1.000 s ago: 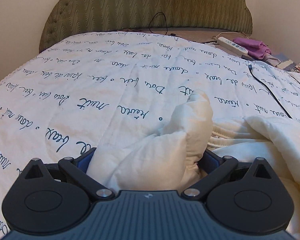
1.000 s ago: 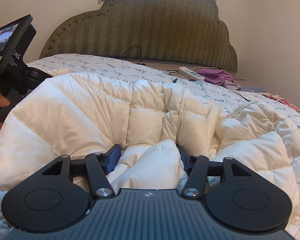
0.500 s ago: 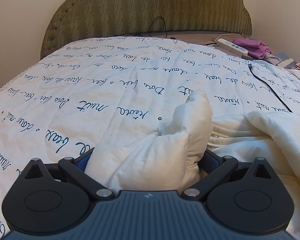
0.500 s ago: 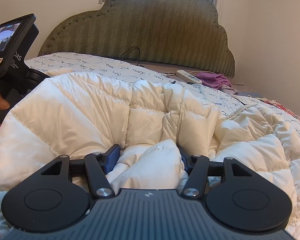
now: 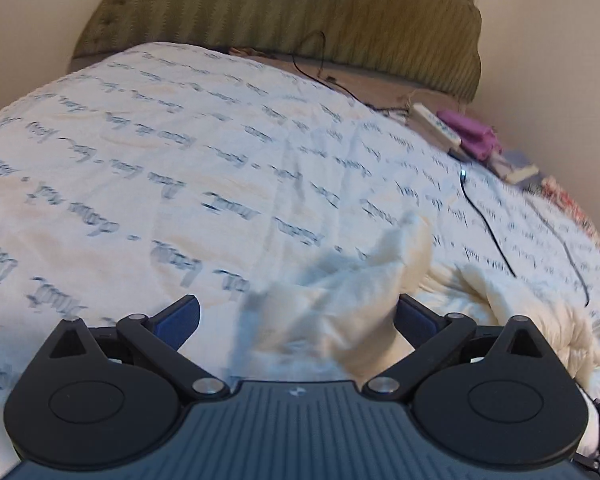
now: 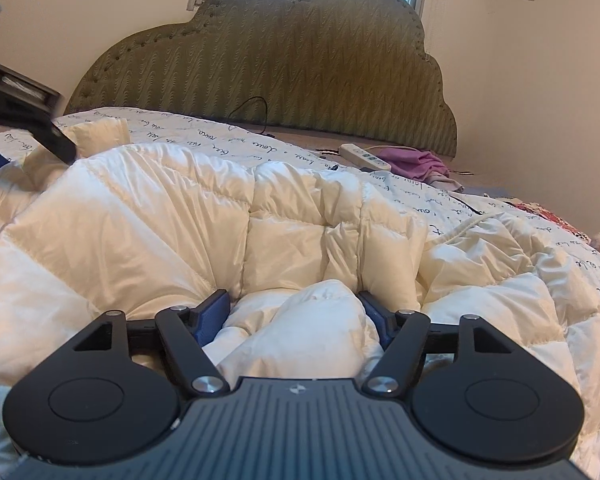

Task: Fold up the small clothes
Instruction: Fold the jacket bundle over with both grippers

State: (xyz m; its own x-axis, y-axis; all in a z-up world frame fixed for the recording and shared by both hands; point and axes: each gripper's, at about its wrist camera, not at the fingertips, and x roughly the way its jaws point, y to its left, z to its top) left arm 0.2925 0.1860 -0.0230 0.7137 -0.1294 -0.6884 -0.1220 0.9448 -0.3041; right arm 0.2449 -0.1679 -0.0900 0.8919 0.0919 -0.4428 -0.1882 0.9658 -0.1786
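The cream jacket [image 6: 204,216] lies rumpled on the scripted bedspread [image 5: 148,168] below the green headboard [image 6: 284,76]. Left gripper [image 5: 298,314] spread, jacket loose between. Right gripper [image 6: 294,306], just opening, still brackets a fold. Power strip [image 6: 364,156] rightward.

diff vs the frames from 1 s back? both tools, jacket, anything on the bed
The left tool has let go: its blue pads now stand wide, one clear of the cream jacket's corner, and its view blurs as it swings away. The right tool has just been opening, with a jacket fold between its pads. The bedspread, black cable, power strip and purple cloth are unchanged.
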